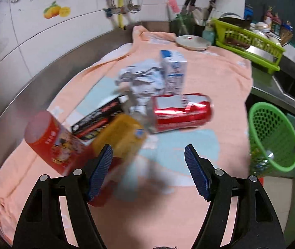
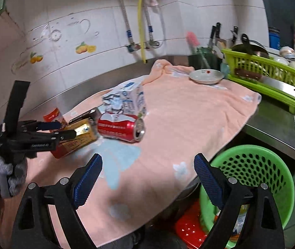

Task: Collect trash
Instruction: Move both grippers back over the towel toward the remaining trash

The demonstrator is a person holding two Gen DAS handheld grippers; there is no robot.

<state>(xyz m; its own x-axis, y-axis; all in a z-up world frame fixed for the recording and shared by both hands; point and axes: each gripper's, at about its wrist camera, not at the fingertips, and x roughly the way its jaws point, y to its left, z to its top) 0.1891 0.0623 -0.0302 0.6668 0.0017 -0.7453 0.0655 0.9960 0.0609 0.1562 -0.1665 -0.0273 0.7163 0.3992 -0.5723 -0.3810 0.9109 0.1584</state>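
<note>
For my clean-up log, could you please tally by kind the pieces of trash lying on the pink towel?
Drink cans: 1, the red can
Cartons and boxes: 3, the white-blue carton, gold box, black box
Tubes: 1, the red tube
Crumpled paper: 1 wad
Total: 6
</note>
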